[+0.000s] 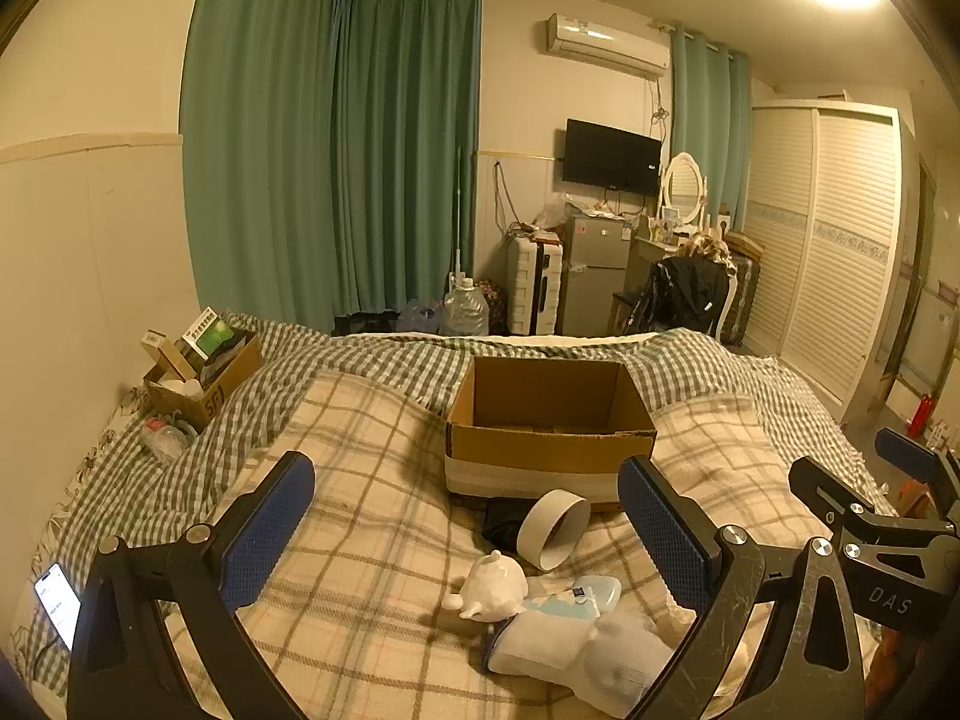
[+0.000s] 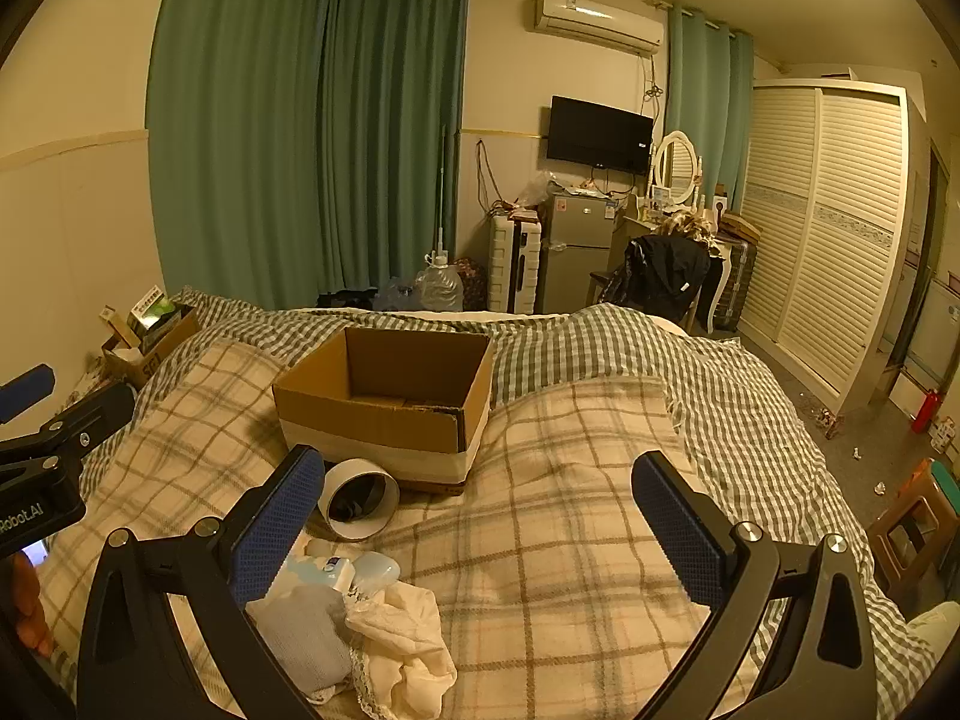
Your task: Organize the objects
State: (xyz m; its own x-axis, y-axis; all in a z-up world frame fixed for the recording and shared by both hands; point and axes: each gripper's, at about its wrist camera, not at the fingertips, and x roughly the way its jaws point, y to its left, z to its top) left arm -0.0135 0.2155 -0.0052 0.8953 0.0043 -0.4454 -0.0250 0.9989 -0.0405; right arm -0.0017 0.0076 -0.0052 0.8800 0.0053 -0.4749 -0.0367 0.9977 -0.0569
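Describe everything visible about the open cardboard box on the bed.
The cardboard box is brown corrugated card with a white band around its base. Its top is open and the inside looks nearly empty. It sits upright on the plaid blanket, mid-bed. A white ring-shaped object lies on its side by the front wall; contact is unclear. Neither gripper touches it.
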